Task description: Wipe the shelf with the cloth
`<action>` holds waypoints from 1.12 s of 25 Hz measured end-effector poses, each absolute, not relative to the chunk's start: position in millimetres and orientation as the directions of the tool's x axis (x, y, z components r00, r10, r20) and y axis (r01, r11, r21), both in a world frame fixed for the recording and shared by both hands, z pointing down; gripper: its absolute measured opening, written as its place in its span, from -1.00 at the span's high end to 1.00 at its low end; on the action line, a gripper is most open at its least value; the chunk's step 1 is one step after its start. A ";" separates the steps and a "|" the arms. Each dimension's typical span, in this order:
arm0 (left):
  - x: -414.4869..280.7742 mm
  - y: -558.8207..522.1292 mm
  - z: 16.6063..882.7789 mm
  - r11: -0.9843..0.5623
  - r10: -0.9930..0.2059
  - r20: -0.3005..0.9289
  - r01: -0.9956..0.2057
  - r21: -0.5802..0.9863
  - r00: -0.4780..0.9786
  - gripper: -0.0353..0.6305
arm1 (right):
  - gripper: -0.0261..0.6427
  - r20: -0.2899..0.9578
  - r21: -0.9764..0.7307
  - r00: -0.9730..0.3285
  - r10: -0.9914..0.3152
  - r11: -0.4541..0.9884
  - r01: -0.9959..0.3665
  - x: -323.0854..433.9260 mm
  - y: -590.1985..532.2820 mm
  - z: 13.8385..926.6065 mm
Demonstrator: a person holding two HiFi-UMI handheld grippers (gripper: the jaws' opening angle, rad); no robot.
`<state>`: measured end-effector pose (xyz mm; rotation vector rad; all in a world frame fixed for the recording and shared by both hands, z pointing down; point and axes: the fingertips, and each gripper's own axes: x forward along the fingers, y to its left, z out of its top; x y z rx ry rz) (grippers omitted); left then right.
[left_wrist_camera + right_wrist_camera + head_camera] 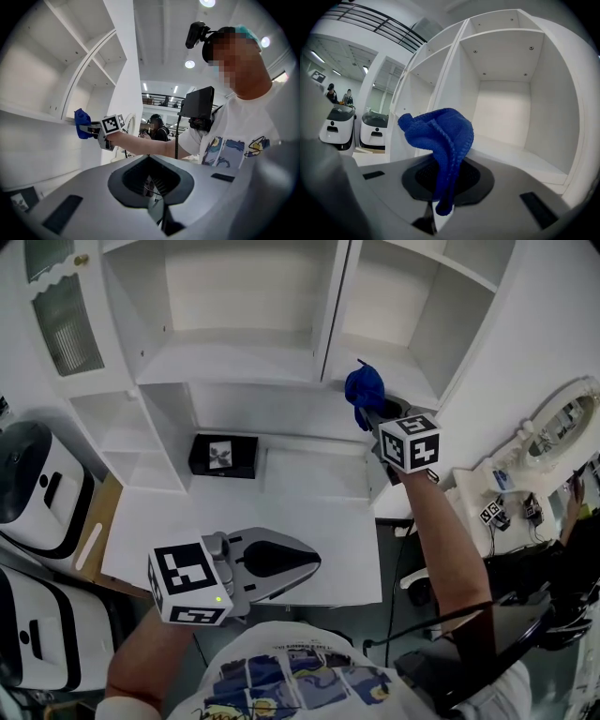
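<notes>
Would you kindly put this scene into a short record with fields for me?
cloth: blue, bunched
shelf: white, open-fronted
right gripper: shut on the cloth, raised at the shelf's right compartment
left gripper: shut, holding nothing, low over the worktop
black box: on the worktop, below the shelf
contact: cannot tell whether cloth touches shelf

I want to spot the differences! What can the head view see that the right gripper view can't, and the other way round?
Only the head view shows the left gripper, held low, and a black box on a lower shelf. Only the right gripper view shows two people far off at the left. Both show the blue cloth pinched in the right gripper, and the white shelf.
</notes>
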<state>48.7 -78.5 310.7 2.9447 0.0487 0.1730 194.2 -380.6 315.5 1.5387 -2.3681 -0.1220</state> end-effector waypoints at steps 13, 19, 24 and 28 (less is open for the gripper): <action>2.9 -83.2 312.9 -0.979 -0.046 0.096 -0.064 0.194 0.994 0.86 | 0.73 0.229 0.227 -0.438 -0.869 0.485 -0.844 126.9 -392.4 323.3; -3.9 -81.7 312.6 -0.980 -0.051 0.086 -0.067 0.189 0.995 0.86 | 0.73 0.239 0.205 -0.439 -0.866 0.487 -0.849 124.5 -392.4 322.1; -4.8 -80.4 312.1 -0.980 -0.041 0.079 -0.055 0.189 0.996 0.86 | 0.73 0.239 0.204 -0.438 -0.867 0.486 -0.850 123.5 -391.5 316.1; -6.4 -81.0 310.9 -0.981 -0.040 0.075 -0.054 0.187 0.996 0.86 | 0.73 0.224 0.203 -0.444 -0.868 0.487 -0.850 119.4 -392.5 305.7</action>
